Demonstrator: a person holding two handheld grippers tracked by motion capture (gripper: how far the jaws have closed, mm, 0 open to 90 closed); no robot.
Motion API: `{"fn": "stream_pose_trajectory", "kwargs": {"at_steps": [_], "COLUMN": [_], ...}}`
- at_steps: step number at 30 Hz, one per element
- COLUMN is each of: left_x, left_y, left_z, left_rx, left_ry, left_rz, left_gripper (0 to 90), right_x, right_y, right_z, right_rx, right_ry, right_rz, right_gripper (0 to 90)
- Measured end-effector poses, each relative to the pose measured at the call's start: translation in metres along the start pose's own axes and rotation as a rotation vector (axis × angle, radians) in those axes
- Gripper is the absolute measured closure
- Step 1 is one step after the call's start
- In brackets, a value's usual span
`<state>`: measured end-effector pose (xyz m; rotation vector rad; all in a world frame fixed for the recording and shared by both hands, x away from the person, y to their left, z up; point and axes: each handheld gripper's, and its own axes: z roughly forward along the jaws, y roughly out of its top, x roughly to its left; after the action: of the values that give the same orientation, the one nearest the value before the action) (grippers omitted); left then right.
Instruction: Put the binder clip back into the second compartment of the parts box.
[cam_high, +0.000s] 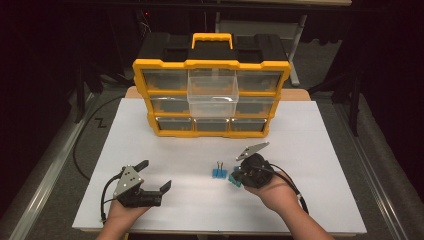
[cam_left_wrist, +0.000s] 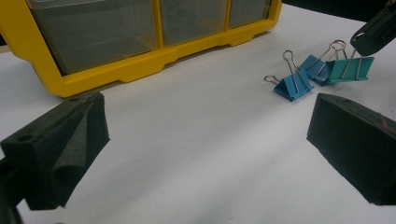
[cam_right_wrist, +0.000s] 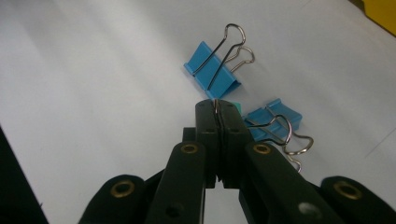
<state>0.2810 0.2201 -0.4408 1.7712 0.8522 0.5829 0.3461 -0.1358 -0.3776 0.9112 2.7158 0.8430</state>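
The teal binder clip (cam_left_wrist: 350, 70) lies right of centre in the high view, its wire handle pinched between the closed jaws of the right gripper (cam_right_wrist: 217, 108). Two blue binder clips (cam_right_wrist: 212, 70) lie just beside it. The left gripper (cam_high: 155, 175), lower left, gapes wide and holds nothing. Behind stands a yellow drawer organizer (cam_high: 210, 64), one clear drawer (cam_high: 212, 92) pulled out, on the white counter (cam_high: 320, 150).

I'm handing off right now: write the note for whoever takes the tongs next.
Right tongs: shut on the teal binder clip, gripping its wire handles; the clip is low, at the white table.
Left tongs: open, holding nothing, resting at the near left.
Two blue binder clips lie loose beside the teal one.
Yellow drawer organizer stands behind, one clear centre drawer pulled out.
Done: teal clip gripped. Left: probably all three clips into that drawer.
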Motion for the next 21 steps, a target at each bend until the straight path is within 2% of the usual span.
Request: {"fn": "stream_pose_trajectory", "kwargs": {"at_steps": [21], "left_x": [-0.001], "left_y": [0.000], "left_z": [0.001], "left_rx": [-0.002], "left_ry": [-0.002], "left_rz": [0.002], "left_gripper": [0.2], "right_x": [-0.016], "right_y": [-0.025], "right_z": [-0.029], "right_rx": [0.060], "right_ry": [0.050], "right_rz": [-0.044], "right_gripper": [90.0]}}
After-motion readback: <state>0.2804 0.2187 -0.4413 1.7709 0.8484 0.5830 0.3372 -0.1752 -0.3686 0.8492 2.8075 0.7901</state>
